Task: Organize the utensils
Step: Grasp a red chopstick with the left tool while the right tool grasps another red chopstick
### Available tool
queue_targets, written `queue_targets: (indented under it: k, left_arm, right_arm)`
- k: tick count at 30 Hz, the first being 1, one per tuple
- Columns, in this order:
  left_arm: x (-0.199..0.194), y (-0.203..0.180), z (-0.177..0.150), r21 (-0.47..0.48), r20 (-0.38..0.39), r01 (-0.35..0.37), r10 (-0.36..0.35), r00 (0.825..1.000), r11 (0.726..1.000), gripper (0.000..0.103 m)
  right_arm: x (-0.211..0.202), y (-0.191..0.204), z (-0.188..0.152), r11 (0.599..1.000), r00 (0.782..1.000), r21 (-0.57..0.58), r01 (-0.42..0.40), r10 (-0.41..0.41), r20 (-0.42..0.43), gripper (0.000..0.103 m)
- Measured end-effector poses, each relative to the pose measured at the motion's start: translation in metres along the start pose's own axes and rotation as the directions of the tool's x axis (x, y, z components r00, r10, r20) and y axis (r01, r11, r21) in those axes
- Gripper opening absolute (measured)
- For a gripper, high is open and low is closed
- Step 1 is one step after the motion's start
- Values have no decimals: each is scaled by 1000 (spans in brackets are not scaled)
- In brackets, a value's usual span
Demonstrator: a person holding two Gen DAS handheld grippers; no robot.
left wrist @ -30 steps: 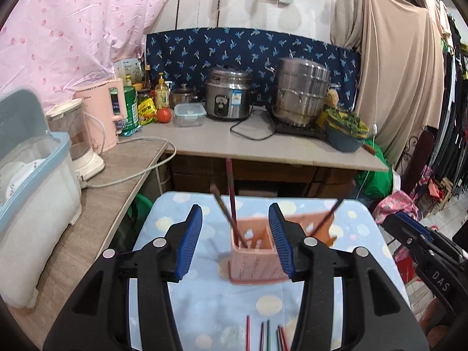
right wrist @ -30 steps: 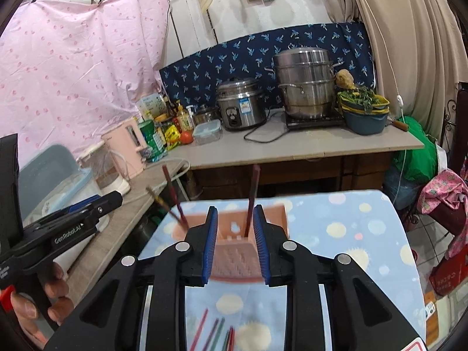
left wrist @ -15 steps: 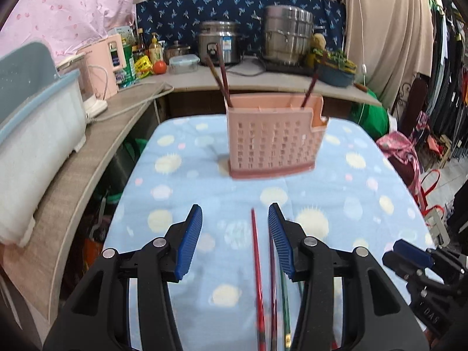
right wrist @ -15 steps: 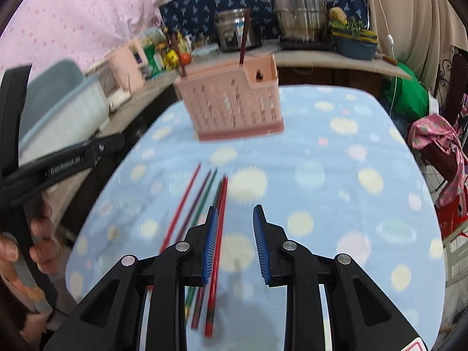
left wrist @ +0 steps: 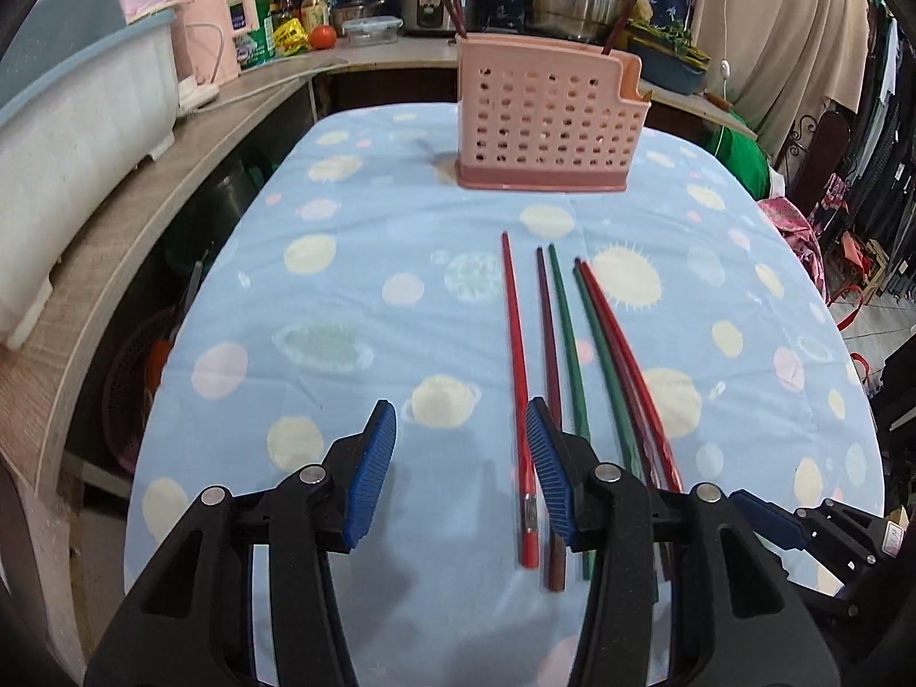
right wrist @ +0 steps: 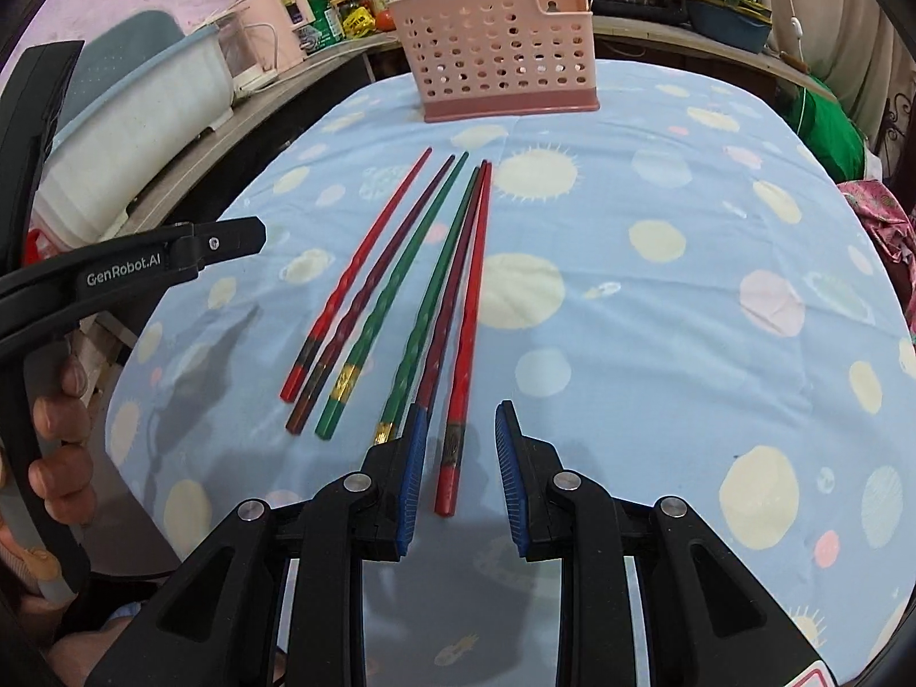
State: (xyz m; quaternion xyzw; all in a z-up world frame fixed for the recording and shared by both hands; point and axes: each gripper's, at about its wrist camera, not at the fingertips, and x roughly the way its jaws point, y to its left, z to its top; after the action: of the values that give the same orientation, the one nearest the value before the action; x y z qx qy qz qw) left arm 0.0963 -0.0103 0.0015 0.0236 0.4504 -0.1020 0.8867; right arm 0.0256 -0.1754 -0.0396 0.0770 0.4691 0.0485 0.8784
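The left gripper is held moderately apart over the worktop, nothing clasped; its right pad sits just beside the leftmost red chopstick. The right gripper is set narrower, empty, with the rightmost red chopstick's butt end seen between its pads (contact cannot be told). Six chopsticks lie before the pink utensil holder.

Six chopsticks on the cloth: two red, two green, two dark maroon. One pink holder (three more chopsticks stand inside it). Two grippers in view.
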Motion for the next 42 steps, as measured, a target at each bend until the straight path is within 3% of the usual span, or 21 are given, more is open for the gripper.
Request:
queue_targets:
  k: [12, 19, 35, 38, 41, 42]
  left_arm:
    - [7, 2, -22, -8, -53, 20, -20, 998, 1000, 45]
    - [13, -2, -27, -4, -77, 42, -42, 996, 999, 45]
    - [36, -10, -39, 17, -142, 44, -41, 989, 999, 44]
    - [35, -10, -39, 19, -141, 51, -48, 989, 998, 36]
    - [34, -11, -39, 26, -144, 61, -56, 988, 998, 19]
    - [34, -11, -39, 24, -147, 67, -62, 987, 997, 7]
  right_arm:
    - [8, 5, -10, 999, 999, -21, 28, -29, -23, 21]
    - [11, -2, -11, 998, 998, -4, 55, -56, -25, 7]
    - [12, -2, -11, 998, 998, -5, 55, -55, -21, 7]
    - [12, -2, -11, 999, 998, -4, 54, -54, -21, 7]
    - [12, -2, -11, 999, 998, -4, 54, -54, -22, 7]
    - [12, -2, -11, 999, 998, -4, 54, -54, -22, 7]
